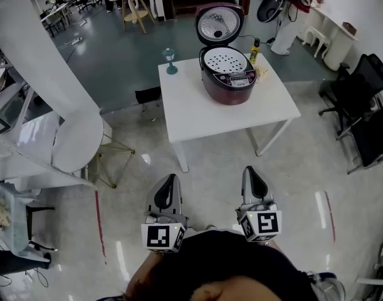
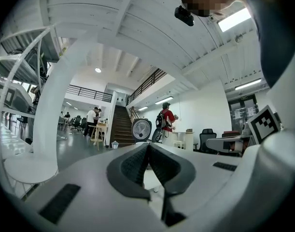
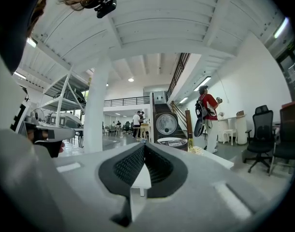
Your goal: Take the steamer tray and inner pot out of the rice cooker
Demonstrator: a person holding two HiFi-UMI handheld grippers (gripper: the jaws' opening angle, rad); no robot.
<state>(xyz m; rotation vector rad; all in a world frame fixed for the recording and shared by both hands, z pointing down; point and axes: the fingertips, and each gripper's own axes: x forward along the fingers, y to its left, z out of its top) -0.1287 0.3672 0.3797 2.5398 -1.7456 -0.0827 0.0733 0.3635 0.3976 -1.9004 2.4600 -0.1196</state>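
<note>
Head view: left gripper (image 1: pixel 171 182) and right gripper (image 1: pixel 249 174) both pressed together, empty, side by side above the glossy floor (image 1: pixel 210 165), well short of the white table (image 1: pixel 197 115). Perforated steamer tray (image 1: pixel 225 60) sits in the open-lidded rice cooker (image 1: pixel 229 83) on the table's far half. Black office chairs (image 1: pixel 357 86) stand at right.

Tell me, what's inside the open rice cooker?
A white steamer tray full of little holes sits in the top of the rice cooker. The tray covers whatever lies underneath, so that part can't be seen.
</note>
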